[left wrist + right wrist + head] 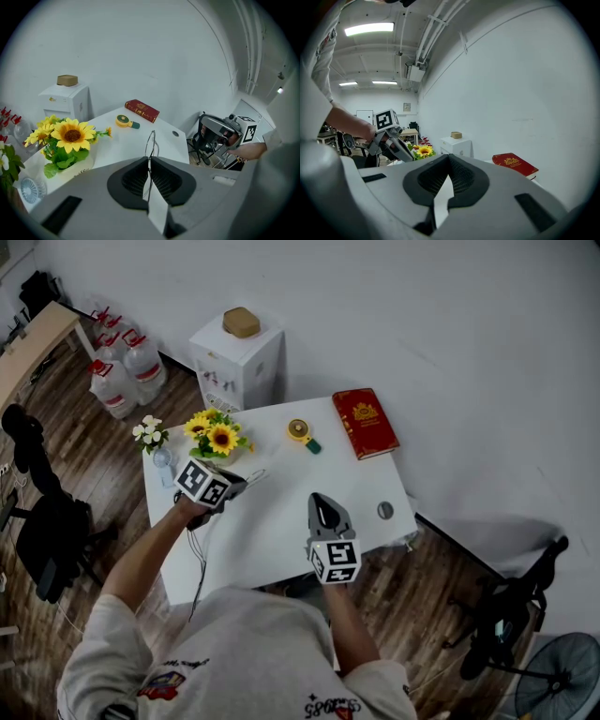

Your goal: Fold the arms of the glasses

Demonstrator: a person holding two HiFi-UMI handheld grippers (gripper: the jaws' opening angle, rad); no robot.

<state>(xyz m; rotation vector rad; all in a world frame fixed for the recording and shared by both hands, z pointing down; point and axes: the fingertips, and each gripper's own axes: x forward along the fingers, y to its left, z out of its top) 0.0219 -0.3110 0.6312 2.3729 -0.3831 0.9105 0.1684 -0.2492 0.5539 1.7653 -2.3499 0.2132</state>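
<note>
White table (272, 521) over wooden floor (80, 427), red book (366, 422) at two o'clock. Pinching glasses (150, 143) with left gripper (149, 161); right gripper (449, 161) pressed together, empty.

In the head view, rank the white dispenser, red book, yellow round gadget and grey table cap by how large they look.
1. White dispenser: largest, even though it stands lower, farther from the camera.
2. Red book.
3. Yellow round gadget.
4. Grey table cap: smallest.
</note>
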